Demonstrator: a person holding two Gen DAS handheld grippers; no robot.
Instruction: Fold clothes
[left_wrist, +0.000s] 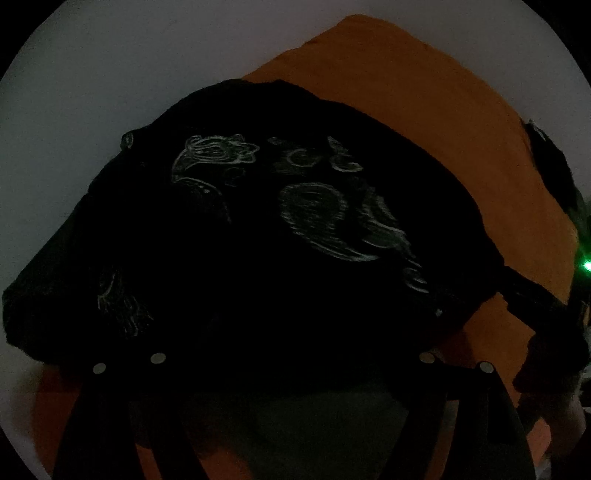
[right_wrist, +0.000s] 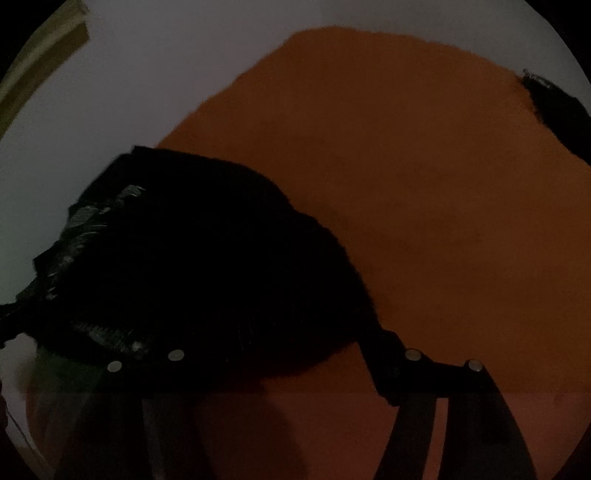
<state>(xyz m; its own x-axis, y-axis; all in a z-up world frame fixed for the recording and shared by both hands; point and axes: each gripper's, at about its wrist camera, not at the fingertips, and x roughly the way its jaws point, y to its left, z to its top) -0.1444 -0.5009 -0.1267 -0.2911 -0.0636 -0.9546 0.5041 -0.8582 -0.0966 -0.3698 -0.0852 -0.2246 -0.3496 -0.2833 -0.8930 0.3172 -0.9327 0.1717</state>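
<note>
The pictures are very dim. A black garment (left_wrist: 258, 240) with a pale line-drawn print lies bunched on an orange cloth (left_wrist: 424, 122) that covers a pale surface (left_wrist: 92, 74). In the left wrist view the garment fills the middle of the frame, and its near edge reaches down over the tips of the left gripper (left_wrist: 291, 369). The two fingers (left_wrist: 107, 413) stand wide apart with bare surface showing between them lower down, but the dark fabric hides the tips, so I cannot tell whether they have hold of anything. At the right edge of this view the other gripper (left_wrist: 546, 332) shows as a dark shape against the garment's stretched corner, with a green light (left_wrist: 585, 264) glowing above it. In the right wrist view the same garment (right_wrist: 203, 266) is heaped at the left, its print visible along the far left edge. The right gripper (right_wrist: 295, 369) also has its fingers (right_wrist: 417, 417) spread wide; black fabric lies over the left tip and a strip runs to the right tip, yet a grip cannot be made out. A second dark item (right_wrist: 561, 107) lies at the cloth's far right corner. No containers are visible.
</note>
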